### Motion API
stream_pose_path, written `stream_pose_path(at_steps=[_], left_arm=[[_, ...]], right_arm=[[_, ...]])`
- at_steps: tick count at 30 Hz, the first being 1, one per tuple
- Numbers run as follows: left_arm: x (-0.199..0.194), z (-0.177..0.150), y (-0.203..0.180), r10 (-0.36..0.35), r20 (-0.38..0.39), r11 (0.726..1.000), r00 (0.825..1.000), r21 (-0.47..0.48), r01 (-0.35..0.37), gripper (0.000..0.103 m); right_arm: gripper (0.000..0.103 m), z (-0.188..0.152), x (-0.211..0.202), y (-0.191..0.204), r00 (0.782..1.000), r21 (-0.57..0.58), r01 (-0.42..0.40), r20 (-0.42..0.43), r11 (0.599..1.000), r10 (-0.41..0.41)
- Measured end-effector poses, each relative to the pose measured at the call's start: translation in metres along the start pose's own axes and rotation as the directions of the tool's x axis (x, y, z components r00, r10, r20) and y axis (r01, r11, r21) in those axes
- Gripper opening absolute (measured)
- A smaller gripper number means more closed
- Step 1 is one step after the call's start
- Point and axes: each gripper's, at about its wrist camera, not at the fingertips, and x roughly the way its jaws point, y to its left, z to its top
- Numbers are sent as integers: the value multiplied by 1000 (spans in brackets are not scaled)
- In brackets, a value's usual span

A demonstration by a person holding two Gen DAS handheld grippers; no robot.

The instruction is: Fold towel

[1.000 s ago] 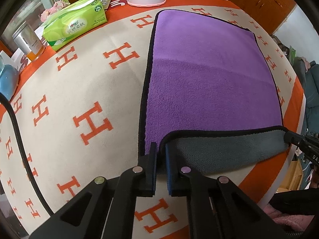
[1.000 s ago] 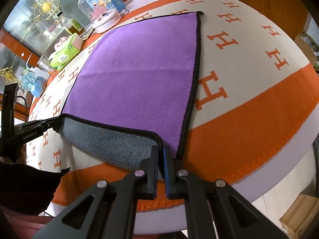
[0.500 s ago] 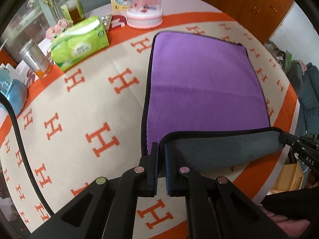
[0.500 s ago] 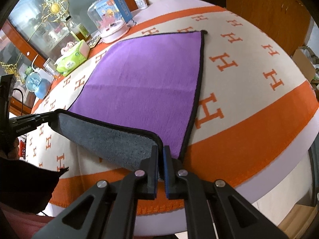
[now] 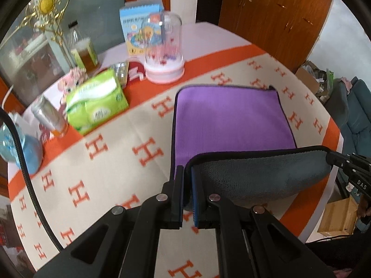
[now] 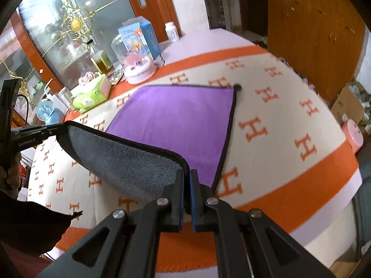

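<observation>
While the purple towel (image 5: 231, 118) lies flat on the table (image 5: 120, 162), the left gripper (image 5: 187, 192) and right gripper (image 6: 187, 197) each pinch a near corner, lifted grey-side up, the far edge straight ahead of both.

Wooden cabinets (image 5: 273, 11), perhaps glass-fronted display case (image 6: 58, 44).

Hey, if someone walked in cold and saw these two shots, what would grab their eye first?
The purple towel in the middle of the orange H-patterned tablecloth, its near edge lifted to show the grey underside. The left gripper and right gripper each pinch a near corner. Behind stands a glass dome.
</observation>
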Motion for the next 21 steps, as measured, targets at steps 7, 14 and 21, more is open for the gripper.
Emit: stream_pose_path(at_steps=[7,14,21], left_arm=[[2,40,1,30,82,999,996,36,-33,4],[20,74,1,32,160,998,987,49,-40,4],[62,95,3,55,193,998,980,18,-60,4]], right_arm=[[4,36,0,-8,997,-38,25,79,999,-22],[4,71,9,-18,979,-64,93,189,994,-80],[4,87,40,-25,953,-67,176,262,982,-152]])
